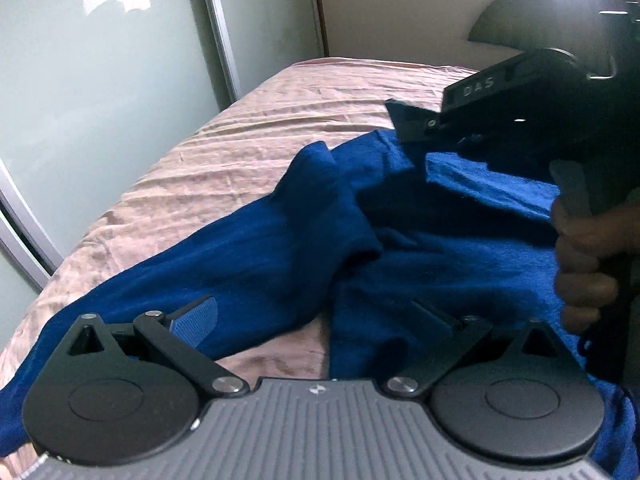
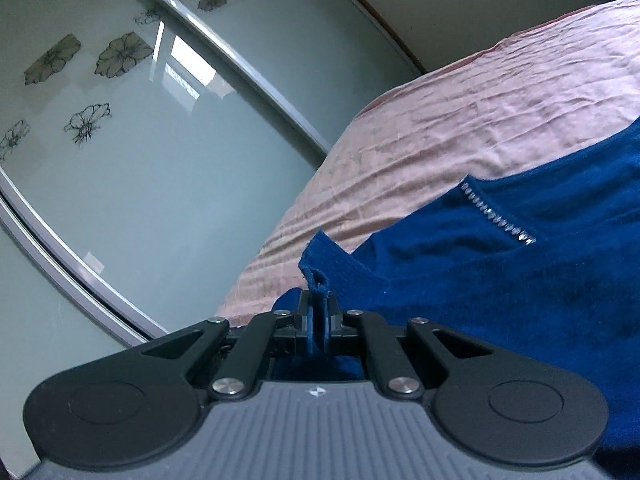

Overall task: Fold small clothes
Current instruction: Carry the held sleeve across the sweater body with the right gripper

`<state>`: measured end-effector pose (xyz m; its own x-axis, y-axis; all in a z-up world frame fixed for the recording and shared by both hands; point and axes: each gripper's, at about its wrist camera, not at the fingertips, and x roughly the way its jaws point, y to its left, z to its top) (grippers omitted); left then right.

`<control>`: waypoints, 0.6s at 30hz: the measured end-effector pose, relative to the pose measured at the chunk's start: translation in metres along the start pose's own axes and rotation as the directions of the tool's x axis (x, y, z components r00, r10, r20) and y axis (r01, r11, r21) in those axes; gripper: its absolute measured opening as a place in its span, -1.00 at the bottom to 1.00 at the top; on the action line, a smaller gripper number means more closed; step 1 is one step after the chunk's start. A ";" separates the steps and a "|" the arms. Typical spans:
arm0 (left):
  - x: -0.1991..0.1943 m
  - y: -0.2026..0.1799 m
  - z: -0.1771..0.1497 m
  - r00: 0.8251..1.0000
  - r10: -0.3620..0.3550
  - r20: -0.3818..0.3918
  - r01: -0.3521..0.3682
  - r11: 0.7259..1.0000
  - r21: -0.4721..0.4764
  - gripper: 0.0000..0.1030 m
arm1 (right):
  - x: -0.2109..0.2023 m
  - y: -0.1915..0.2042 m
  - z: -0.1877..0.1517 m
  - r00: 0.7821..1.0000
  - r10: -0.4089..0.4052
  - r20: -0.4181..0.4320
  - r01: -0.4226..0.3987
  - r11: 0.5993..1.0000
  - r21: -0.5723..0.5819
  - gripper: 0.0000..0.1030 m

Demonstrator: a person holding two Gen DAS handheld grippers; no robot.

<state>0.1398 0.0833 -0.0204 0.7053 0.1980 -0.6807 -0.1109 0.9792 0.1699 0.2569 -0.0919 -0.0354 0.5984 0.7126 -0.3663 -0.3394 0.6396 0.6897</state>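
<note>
The crumpled royal-blue knit top [image 1: 440, 240] is lying bunched across the wrinkled pink bedsheet [image 1: 260, 128], folding barely begun. The right gripper [image 2: 319, 320] is pinching its edge; the left gripper [image 1: 320, 320] is gaping wide, holding nothing.

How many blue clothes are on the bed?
1: one blue garment spread across the pink bed, its edge pinched by the right hand-held gripper. Its folds could hide others.
</note>
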 end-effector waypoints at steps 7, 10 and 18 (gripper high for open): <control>-0.002 0.004 -0.002 1.000 0.003 -0.011 -0.003 1.000 -0.014 0.99 | 0.024 0.013 -0.010 0.997 -0.050 -0.060 0.047 0.997 -0.053 -0.88; -0.007 0.008 -0.003 1.000 0.008 -0.004 -0.008 1.000 -0.019 0.99 | 0.031 0.013 -0.012 0.992 -0.072 -0.104 0.066 0.996 -0.060 -0.81; -0.015 0.025 -0.010 1.000 0.014 -0.025 -0.015 0.998 -0.064 0.99 | 0.011 0.016 -0.007 0.997 -0.001 -0.071 -0.003 0.999 -0.053 -0.24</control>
<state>0.1190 0.1056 -0.0131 0.6861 0.2123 -0.6958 -0.1664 0.9769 0.1340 0.2525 -0.0716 -0.0326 0.5458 0.7304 -0.4106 -0.3792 0.6523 0.6563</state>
